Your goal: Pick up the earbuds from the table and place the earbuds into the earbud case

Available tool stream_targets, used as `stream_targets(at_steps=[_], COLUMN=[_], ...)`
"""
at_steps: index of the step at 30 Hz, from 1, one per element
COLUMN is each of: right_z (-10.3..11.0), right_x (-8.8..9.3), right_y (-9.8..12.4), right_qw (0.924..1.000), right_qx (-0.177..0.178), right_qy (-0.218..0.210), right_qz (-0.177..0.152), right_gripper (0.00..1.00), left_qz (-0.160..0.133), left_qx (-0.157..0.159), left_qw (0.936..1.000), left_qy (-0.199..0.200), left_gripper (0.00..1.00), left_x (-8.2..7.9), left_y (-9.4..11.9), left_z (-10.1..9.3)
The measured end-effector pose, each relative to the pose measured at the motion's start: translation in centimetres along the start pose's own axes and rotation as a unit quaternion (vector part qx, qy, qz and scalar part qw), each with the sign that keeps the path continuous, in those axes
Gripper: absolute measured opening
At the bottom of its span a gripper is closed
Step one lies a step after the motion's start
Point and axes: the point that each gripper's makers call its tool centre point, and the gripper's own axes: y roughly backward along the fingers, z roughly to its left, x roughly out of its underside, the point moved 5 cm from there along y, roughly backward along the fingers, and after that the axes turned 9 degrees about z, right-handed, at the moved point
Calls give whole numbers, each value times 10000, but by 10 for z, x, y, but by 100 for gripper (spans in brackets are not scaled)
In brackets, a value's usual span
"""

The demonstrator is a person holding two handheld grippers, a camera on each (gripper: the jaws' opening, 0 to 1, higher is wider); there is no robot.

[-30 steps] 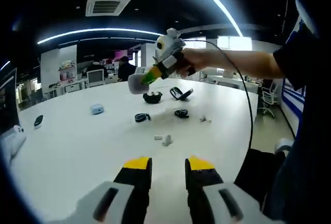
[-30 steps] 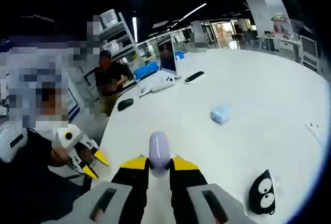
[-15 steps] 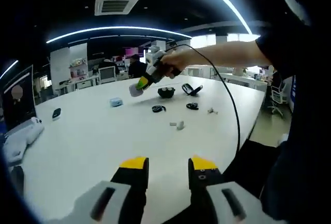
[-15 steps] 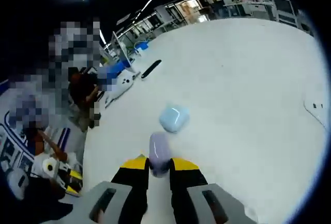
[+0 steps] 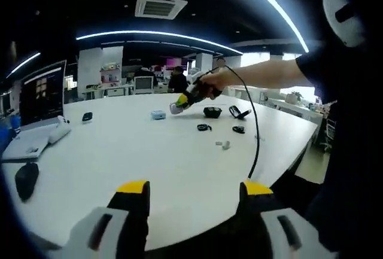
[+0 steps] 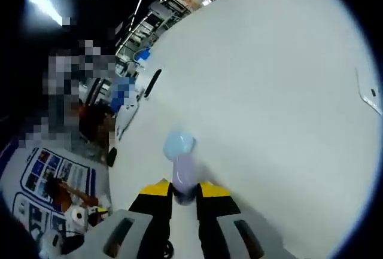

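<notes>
Earbuds (image 5: 224,145) lie as small white pieces on the white table (image 5: 119,157), right of centre in the left gripper view, well apart from the light-blue earbud case (image 5: 158,115) farther up and to the left. Between them sit a few dark items: a small black coil (image 5: 204,127), another dark piece (image 5: 239,130), a black bowl-shaped object (image 5: 212,112) and an open black case (image 5: 240,113). At the bottom of this view the left gripper (image 5: 194,188) has its yellow-tipped jaws spread wide with nothing between them. The right gripper (image 5: 177,106), held in a hand (image 5: 212,82), hangs just right of the case, a cable (image 5: 254,133) trailing from it. A monitor (image 5: 42,91) and a black mouse (image 5: 26,180) stand at the left.

In the right gripper view, the right gripper (image 6: 184,188) is clamped on a pale lavender rounded object (image 6: 184,174), whose tip sits just below the earbud case (image 6: 178,145) at the frame's centre.
</notes>
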Motion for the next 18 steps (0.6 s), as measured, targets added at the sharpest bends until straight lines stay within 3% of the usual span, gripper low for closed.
stream_targets(at_steps=[4, 5, 12, 16, 18], right_z=[-5, -3, -11, -14, -13], right_x=[1, -2, -13, -8, -5], right_y=[-8, -10, -3, -3, -3], right_qw=[9999, 9998, 9999, 9998, 9994], right_qx=[-3, -149, -18, 41, -127], right_qy=[-69, -142, -145, -84, -240], right_qz=[148, 81, 33, 171, 217], right_gripper=[15, 15, 15, 16, 15], left_qz=[-39, -35, 22, 42, 57], left_qx=[-49, -56, -13, 51, 79], left_qw=[9999, 9999, 9998, 9997, 9997], left_qy=[124, 153, 211, 236, 244], left_gripper=[64, 64, 63, 62, 61], left_x=[1, 1, 3, 4, 4], left_y=[0, 0, -1, -3, -4], left_z=[1, 2, 0, -2, -3])
